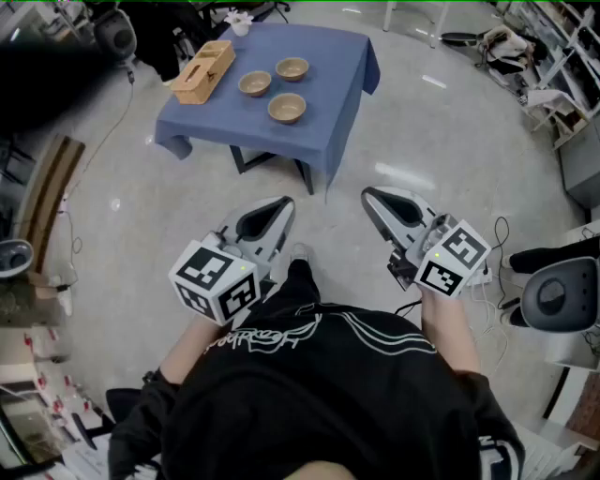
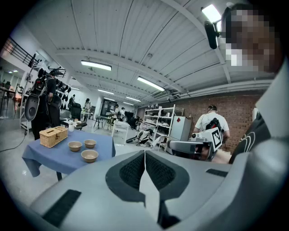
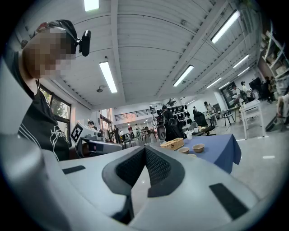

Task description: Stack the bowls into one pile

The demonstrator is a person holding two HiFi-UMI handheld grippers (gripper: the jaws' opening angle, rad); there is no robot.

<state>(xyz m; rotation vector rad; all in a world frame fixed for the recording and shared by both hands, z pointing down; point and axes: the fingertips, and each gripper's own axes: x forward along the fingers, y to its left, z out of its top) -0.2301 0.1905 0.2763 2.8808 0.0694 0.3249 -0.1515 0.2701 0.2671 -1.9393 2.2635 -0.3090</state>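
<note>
Both hands are held low before the person's torso, side by side. The left claw (image 1: 281,204) and the right claw (image 1: 369,197) aim forward toward the blue-covered tabletop (image 1: 330,70), well short of it. Each claw's jaws are pressed together with nothing between them. The three bowls (image 1: 287,108) sit apart and unstacked on the tabletop, near a wicker box (image 1: 203,71).

A wicker box (image 1: 202,71) sits on the blue-clothed table (image 1: 337,66), near a white cup (image 1: 240,22).
</note>
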